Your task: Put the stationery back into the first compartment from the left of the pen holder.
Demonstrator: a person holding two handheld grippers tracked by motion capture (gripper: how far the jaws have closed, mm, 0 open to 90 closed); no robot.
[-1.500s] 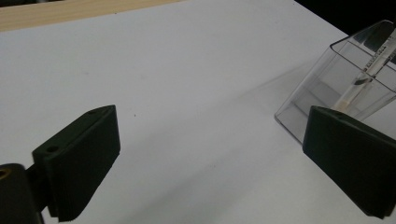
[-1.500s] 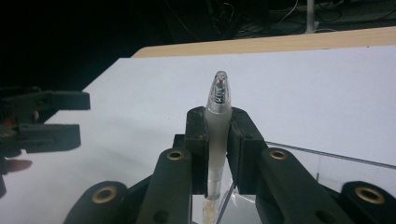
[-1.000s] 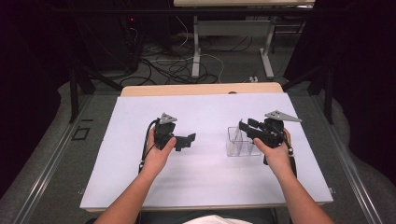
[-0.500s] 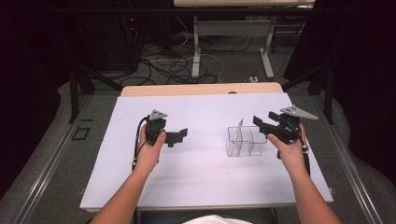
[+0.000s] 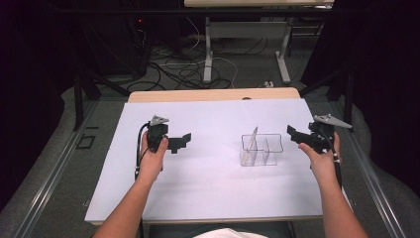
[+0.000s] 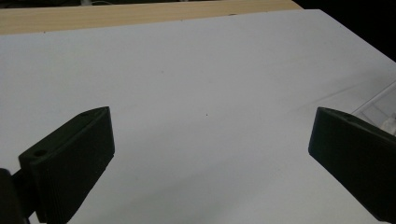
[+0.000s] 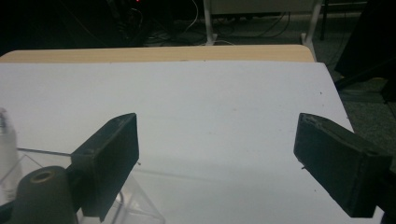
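A clear plastic box (image 5: 261,149) with compartments stands on the white table top (image 5: 213,173), right of centre. A thin white item (image 5: 254,138) leans upright in its left compartment. My right gripper (image 5: 296,135) hovers just right of the box, pointing left. Its jaws have just been opening and now stand open with nothing between them (image 7: 217,158); the box's corner (image 7: 32,170) lies at that view's lower left. My left gripper (image 5: 180,142) is at the left of the table, pointing right, apart from the box. It is open over bare white surface (image 6: 210,154).
A strip of wooden table (image 5: 213,94) shows beyond the white sheet. Past it are a dark floor with cables (image 5: 188,69) and table legs (image 5: 208,49). The table's right edge (image 5: 341,163) runs close to my right hand.
My right gripper has drawn back to the right, off the clear box, and its jaws have spread. My left gripper has shifted a little to the left.
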